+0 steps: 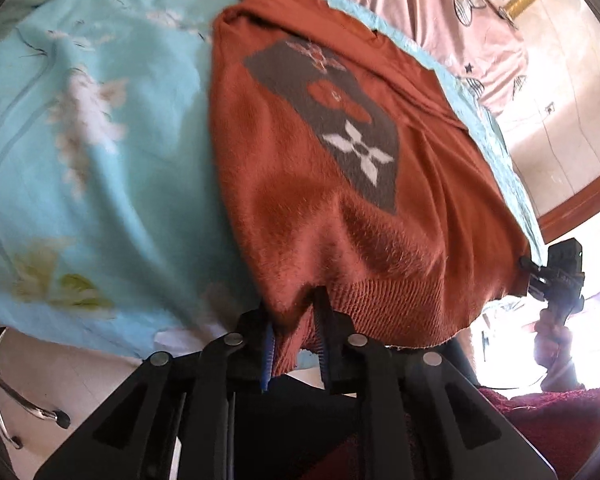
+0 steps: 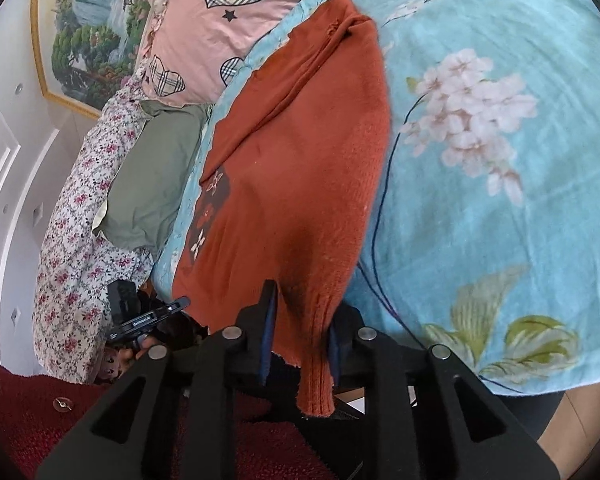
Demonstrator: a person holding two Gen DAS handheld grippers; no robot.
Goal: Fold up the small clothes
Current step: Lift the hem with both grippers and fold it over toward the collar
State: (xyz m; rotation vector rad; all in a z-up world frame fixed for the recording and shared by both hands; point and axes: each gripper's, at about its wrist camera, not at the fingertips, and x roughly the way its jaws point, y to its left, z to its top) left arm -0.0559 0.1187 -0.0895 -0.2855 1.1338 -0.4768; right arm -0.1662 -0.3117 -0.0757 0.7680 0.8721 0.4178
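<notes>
Rust sweater [image 1: 300,184] lies spread on the blue floral sheet [image 1: 80,140], hem at the bed's near edge, collar end toward the pink pillow [image 2: 204,32]. Grey patch [image 1: 332,120] with a white flower faces up on the sweater's front. Left gripper [image 1: 294,344]: fingers pressed together, pinching the ribbed hem [image 1: 380,304]. Right gripper [image 2: 302,328]: fingers pinching another part of the hem, knit hanging down between them. Green pillow [image 2: 152,176] sits beyond the sheet's far edge, beside a floral quilt [image 2: 72,248].

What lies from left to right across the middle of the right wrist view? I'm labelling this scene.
White wall → flowered bedding → green pillow → rust sweater → blue floral sheet.
</notes>
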